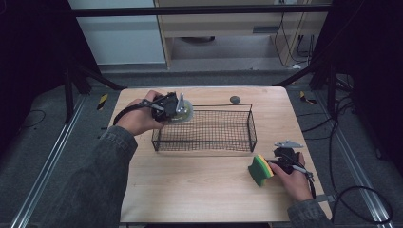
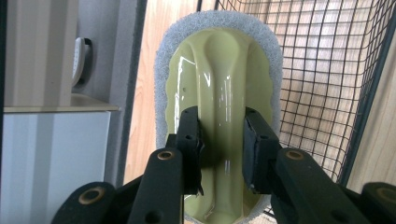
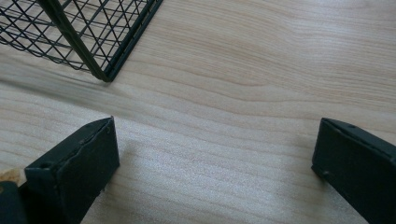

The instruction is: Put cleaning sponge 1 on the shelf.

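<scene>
Scrubber [image 2: 219, 84] over wooden table [image 1: 199, 190], dim room.

The scrubber [image 2: 219, 84] is an oval pad of grey-white fibre with a glossy pale-green plastic back, its raised central ridge running lengthwise. The left gripper [image 2: 220, 140] has its jaws clamped on that ridge from either side. The pad extends well beyond the jaws, off the surface, just beside the wire basket [image 2: 327, 70].

Your left hand-held gripper [image 1: 177, 107] covers most of the pale green scrubber [image 1: 187, 111]; its near end is cut off in the left gripper view. Small dark disc [image 1: 235, 99] on the tabletop [image 1: 199, 190]: possibly a cap, too small to tell.
</scene>
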Action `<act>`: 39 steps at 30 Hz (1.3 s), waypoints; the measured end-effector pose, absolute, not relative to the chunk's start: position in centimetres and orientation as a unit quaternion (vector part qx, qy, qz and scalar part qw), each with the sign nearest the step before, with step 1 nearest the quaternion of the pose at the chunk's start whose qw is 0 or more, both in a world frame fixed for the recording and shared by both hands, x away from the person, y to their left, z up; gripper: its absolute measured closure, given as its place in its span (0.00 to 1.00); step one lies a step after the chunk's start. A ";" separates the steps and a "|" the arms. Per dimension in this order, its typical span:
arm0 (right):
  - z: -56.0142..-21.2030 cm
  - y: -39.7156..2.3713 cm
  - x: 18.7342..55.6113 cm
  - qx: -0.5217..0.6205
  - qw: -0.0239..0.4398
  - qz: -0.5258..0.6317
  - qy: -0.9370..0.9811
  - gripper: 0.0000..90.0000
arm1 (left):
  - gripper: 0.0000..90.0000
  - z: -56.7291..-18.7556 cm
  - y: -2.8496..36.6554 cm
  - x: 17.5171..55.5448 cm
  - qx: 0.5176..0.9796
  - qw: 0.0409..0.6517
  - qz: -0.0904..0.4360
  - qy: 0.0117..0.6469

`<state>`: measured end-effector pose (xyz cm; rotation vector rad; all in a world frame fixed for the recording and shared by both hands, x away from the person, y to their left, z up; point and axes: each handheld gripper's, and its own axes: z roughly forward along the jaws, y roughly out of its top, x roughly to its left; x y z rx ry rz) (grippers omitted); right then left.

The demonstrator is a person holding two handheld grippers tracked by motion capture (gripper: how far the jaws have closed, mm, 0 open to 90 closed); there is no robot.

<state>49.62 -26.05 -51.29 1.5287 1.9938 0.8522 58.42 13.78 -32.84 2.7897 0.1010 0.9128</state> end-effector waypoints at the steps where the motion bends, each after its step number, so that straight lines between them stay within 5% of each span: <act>1: -51.3 -26.1 49.6 0.559 0.242 0.312 0.729 0.01 | 0.79 -33.0 13.8 58.5 0.945 0.105 0.309 0.035; 39: -51.3 -26.1 49.6 0.559 0.242 0.312 0.729 0.01 | 0.79 -37.3 14.3 59.6 0.957 0.089 0.273 0.040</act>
